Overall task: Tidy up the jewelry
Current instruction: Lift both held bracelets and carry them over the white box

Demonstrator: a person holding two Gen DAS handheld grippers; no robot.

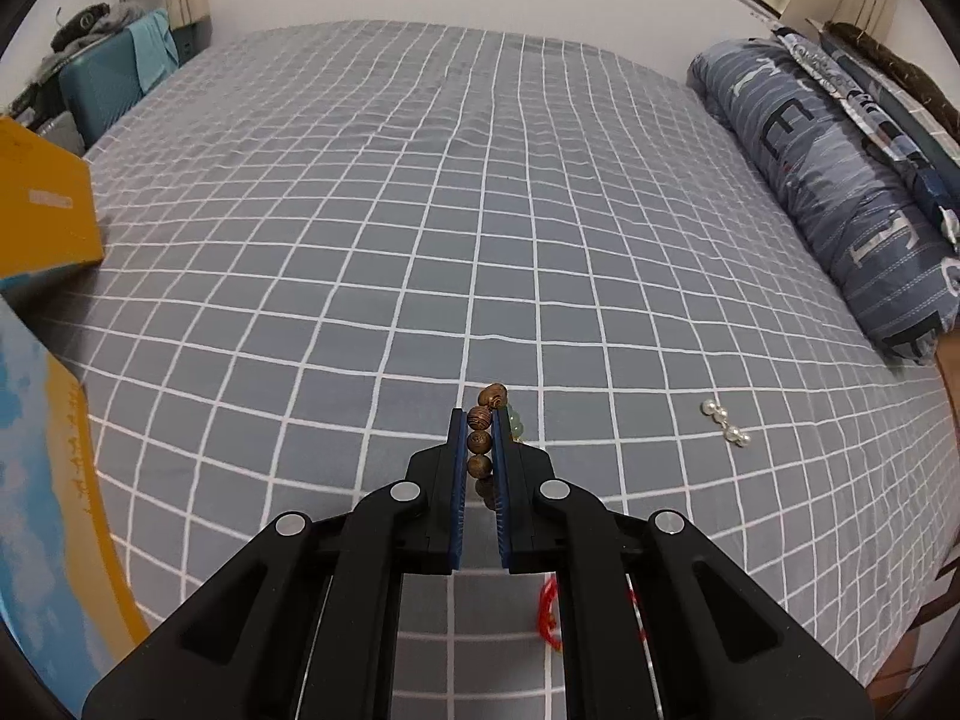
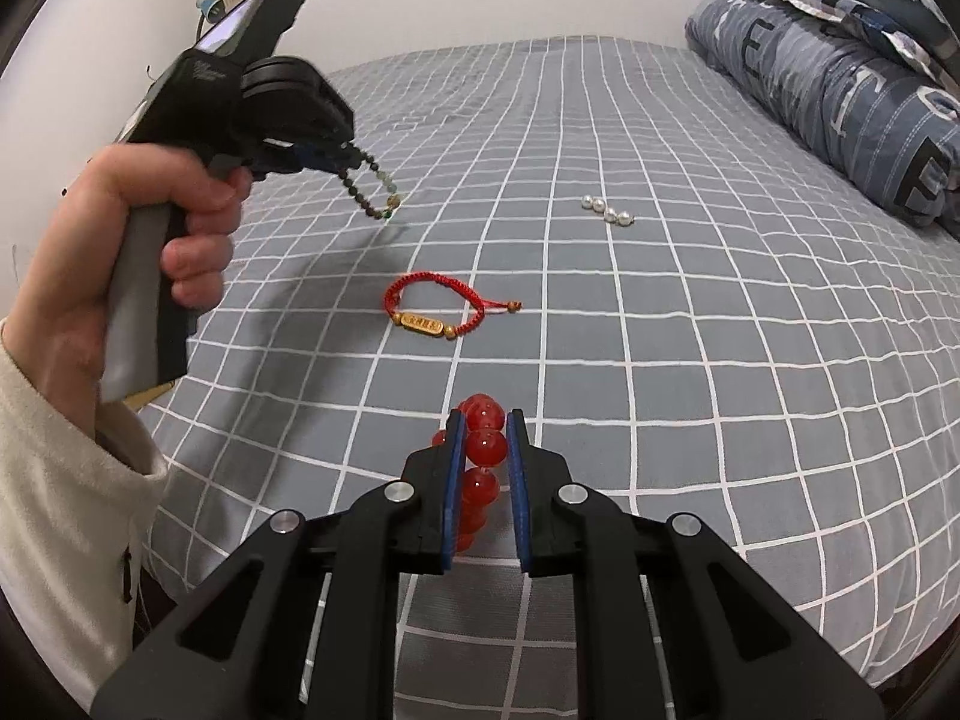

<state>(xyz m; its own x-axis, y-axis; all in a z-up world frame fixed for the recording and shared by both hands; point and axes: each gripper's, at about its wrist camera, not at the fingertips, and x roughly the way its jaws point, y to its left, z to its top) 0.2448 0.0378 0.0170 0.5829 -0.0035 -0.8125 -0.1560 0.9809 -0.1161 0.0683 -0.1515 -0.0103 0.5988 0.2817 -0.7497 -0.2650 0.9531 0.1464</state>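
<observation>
My left gripper (image 1: 479, 423) is closed on a wooden bead bracelet (image 1: 480, 439): the brown beads sit in a row between the two blue pads (image 1: 458, 480), and a few pale green beads show just past the right pad. In the right wrist view the same left gripper (image 2: 345, 159) is held clear of the bed by my left hand (image 2: 129, 228), and the bracelet hangs from its tips as a loop, off the sheet.

My right gripper (image 2: 485, 420) is closed on a red bead bracelet (image 2: 483, 447). The large translucent red beads are pinched between its blue pads, with more beads showing ahead of the tips and others trailing back between the fingers.

Items lying on the grey checked bedsheet (image 2: 660, 360):
- A red cord bracelet (image 2: 435, 309) with a gold bar charm lies flat, ahead of my right gripper and well apart from it. In the left wrist view only part of its red cord (image 1: 549, 612) shows, below and behind the left gripper's linkage.
- A short string of pearls (image 2: 606, 210) lies further out, to the right of the cord bracelet. The left wrist view shows these pearls (image 1: 725, 423) to the right of the left gripper, not touching it.

A rolled blue quilt (image 1: 840, 180) lies along the right edge of the bed. A yellow and blue box (image 1: 42, 222) sits at the left edge of the left wrist view
</observation>
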